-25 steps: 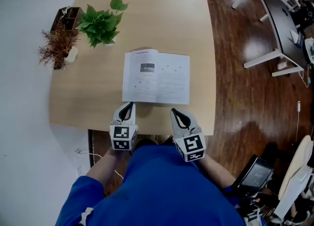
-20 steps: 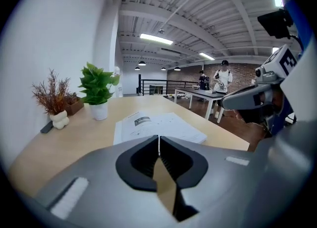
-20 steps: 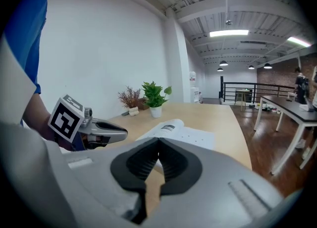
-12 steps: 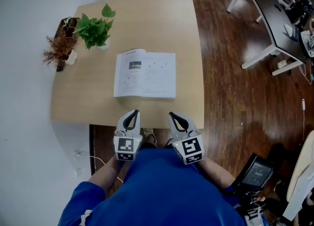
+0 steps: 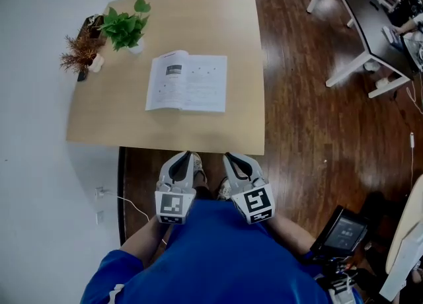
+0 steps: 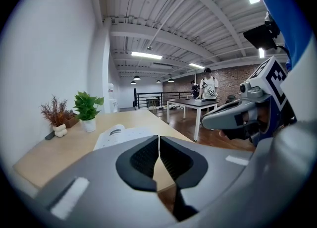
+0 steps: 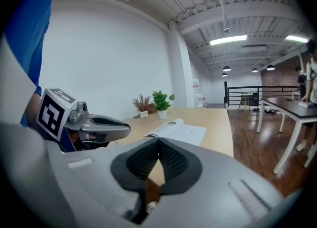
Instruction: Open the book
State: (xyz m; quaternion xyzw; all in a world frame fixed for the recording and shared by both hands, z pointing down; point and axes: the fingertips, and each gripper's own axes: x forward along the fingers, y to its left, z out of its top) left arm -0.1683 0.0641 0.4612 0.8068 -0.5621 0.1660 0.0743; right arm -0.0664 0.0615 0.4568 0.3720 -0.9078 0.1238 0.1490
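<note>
You are holding the left claw [image 5: 186, 157] and the right claw [image 5: 229, 158] side by side close to your body, just off the near edge of the table [image 5: 198, 25] and above the wooden floor [image 5: 310, 117]. Each claw is staying pressed together, with nothing pinched between its pads. Farther out, the book [image 5: 187, 82] is lying open and flat on the table, pages up, well apart from both claws. Beyond it, at the far left corner, a green potted plant [image 5: 124, 26] and a dried plant [image 5: 80, 50] are standing close together. Off to the right, a dark table [image 5: 370, 28] on white legs is standing on the floor.
</note>
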